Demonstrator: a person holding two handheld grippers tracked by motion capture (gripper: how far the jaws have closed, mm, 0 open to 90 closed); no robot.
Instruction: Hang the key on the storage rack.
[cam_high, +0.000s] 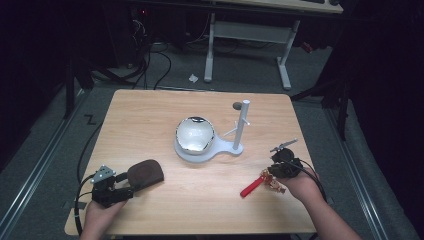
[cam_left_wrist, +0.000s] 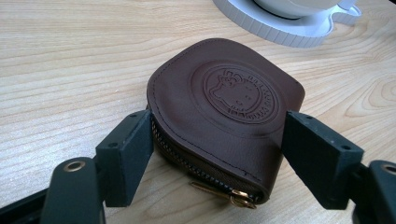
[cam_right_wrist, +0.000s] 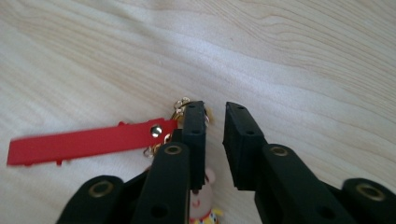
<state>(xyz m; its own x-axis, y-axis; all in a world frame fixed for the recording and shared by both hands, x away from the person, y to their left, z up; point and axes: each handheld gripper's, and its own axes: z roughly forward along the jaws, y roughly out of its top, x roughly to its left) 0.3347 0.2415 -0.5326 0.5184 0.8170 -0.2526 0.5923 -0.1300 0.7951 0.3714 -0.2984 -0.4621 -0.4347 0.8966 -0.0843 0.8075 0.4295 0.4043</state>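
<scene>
Coin pouch (cam_left_wrist: 224, 116): between left tool's (cam_left_wrist: 217, 154) parted jaws, zipper toward tool.
Right tool (cam_right_wrist: 215, 135): slightly open, empty; red-strap keychain (cam_right_wrist: 84, 142) at its 9 o'clock.

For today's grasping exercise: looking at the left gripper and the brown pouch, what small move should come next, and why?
Probably close the left gripper. Its fingers already stand on either side of the brown leather coin pouch, which lies flat on the wooden table, zipper side towards the camera. One seems to touch it; whether the other does is unclear.
</scene>
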